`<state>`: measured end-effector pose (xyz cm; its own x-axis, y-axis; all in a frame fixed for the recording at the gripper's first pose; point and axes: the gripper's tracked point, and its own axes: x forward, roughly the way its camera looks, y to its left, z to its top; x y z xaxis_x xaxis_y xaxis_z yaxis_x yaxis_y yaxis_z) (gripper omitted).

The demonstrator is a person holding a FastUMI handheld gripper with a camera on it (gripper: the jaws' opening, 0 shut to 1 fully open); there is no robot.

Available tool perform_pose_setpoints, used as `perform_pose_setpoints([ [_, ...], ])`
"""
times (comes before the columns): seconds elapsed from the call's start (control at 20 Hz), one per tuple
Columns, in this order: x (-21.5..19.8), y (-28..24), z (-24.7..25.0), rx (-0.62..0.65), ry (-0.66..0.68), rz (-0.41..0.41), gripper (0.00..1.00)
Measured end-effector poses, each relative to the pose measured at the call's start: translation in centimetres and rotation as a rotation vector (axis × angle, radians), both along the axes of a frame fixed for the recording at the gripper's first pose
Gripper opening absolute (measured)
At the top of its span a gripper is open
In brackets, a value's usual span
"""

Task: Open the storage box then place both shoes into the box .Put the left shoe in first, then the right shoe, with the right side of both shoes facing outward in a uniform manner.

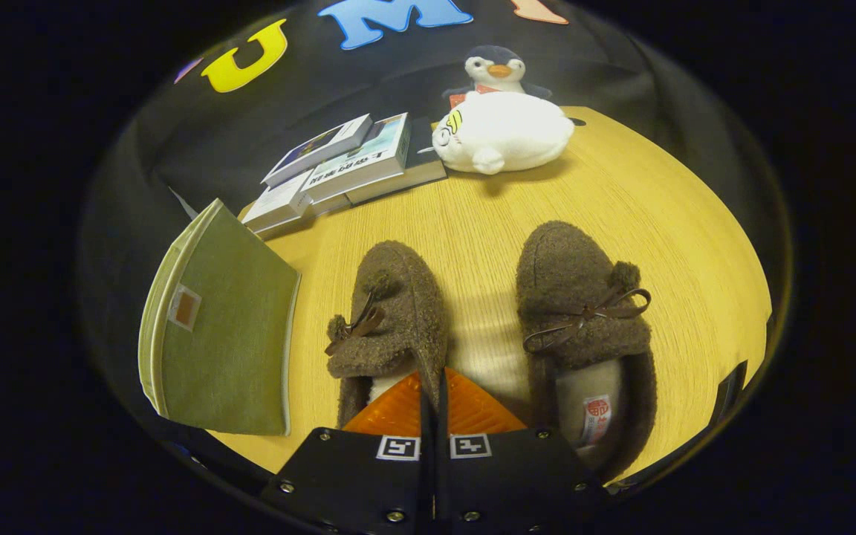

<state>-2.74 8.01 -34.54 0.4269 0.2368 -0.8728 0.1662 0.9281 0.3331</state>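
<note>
Fuzzy brown left shoe [391,312] gripped at collar edge by clenched gripper [434,394]; toe pointed away, parallel to right shoe [584,327].

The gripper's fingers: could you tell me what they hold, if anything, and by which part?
The gripper is shut on the left brown slipper, pinching the inner side wall of its opening near the heel.

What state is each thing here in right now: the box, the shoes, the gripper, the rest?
Hand-held gripper: shut on the left shoe's side wall.
Left shoe: gripped, upright on the table.
Right shoe: upright, untouched.
Box: lid open.
Books: closed, stacked.
Plush toys: lying beyond the shoes.
</note>
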Motion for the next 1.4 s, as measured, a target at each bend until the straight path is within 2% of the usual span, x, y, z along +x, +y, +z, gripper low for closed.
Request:
perform_pose_setpoints([
  [0.55,3.7,5.2,10.5,0.147,-0.133,-0.052,0.01],
  [0.95,7.0,12.2,17.4,0.242,-0.238,-0.031,0.01],
  [1.15,8.0,16.5,18.8,0.288,-0.248,-0.004,0.01],
  [1.4,8.4,22.5,17.4,0.311,-0.215,0.046,0.01],
])
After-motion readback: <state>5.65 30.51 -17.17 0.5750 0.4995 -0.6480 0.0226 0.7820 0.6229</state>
